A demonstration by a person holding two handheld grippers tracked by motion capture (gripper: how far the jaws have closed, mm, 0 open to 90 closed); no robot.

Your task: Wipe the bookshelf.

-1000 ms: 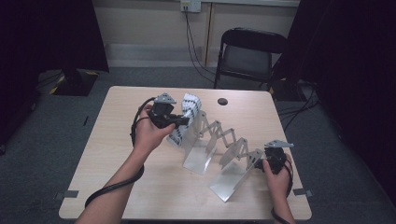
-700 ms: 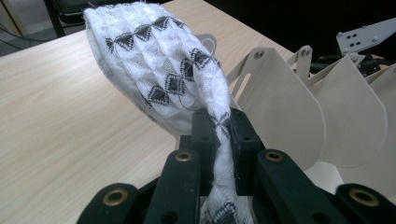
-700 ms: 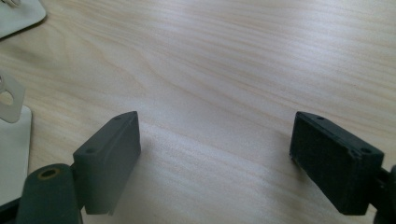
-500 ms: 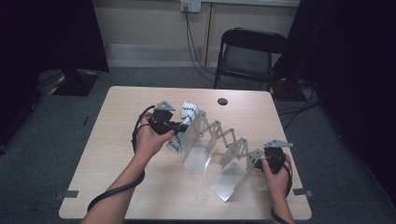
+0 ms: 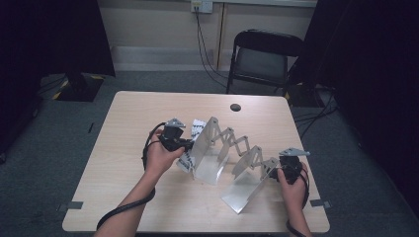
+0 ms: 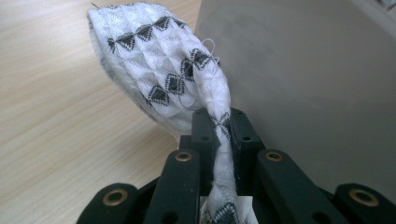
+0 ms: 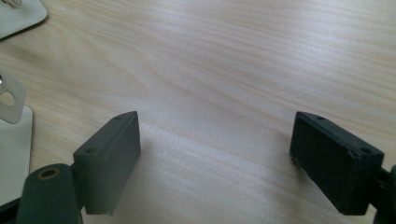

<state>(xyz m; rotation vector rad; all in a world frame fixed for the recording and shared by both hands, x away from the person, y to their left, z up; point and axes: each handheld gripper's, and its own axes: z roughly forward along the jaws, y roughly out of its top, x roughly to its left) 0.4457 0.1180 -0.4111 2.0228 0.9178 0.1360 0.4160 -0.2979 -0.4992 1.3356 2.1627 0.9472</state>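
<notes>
Item: white cloth with a black diamond pattern, pinched between the closed jaws of the left tool. In the left gripper view the cloth ran up from between the jaws, twisted into a narrow band there, and opened into a wider fold above the worktop. In the high view the cloth hung just beside the left end plate of the metal rack, on its outer side; whether it touched the plate could not be told.

Item: left tool, held in the person's left hand near the middle of the worktop, its cable looping back along the forearm.

Item: metal rack, a folding piece with a scissor lattice between two upright end plates, standing on the worktop and running diagonally from centre towards the near right corner.

Item: right tool, jaws wide apart with nothing between them, over bare wood. In the high view the right tool sat in the right hand just beside the near right end plate of the rack.

Item: folding chair, standing behind the worktop, against the wall.

Item: small dark round spot near the far edge of the worktop.
</notes>
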